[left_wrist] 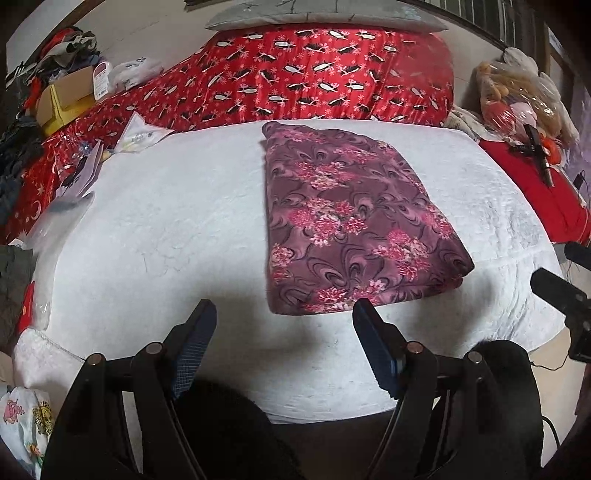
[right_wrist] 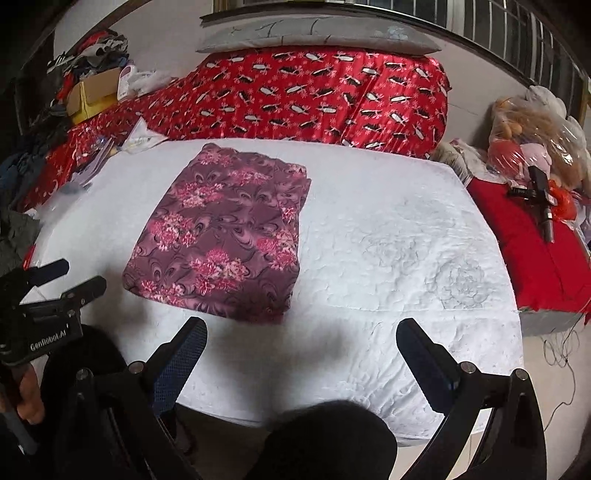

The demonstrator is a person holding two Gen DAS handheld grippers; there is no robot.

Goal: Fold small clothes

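A purple cloth with pink flowers [left_wrist: 354, 221] lies folded into a flat rectangle on the white quilted cover [left_wrist: 166, 229]. My left gripper [left_wrist: 284, 317] hovers just short of the cloth's near edge, open, with nothing between its fingers. In the right wrist view the same folded cloth [right_wrist: 221, 236] lies left of centre on the white cover [right_wrist: 388, 240]. My right gripper [right_wrist: 303, 326] is open and empty above the cover's near edge, its left finger close to the cloth's near corner. The left gripper [right_wrist: 79, 275] shows at the left edge, and the right gripper [left_wrist: 554, 264] at the right edge.
A red patterned quilt [left_wrist: 325, 70] and a grey pillow [left_wrist: 325, 14] lie behind the cover. Papers [left_wrist: 85, 173], a cardboard box [left_wrist: 66, 99] and piled clothes crowd the left. At the right are a red cushion [right_wrist: 535, 251], a black tool [right_wrist: 541, 199] and bagged plush toys [right_wrist: 532, 136].
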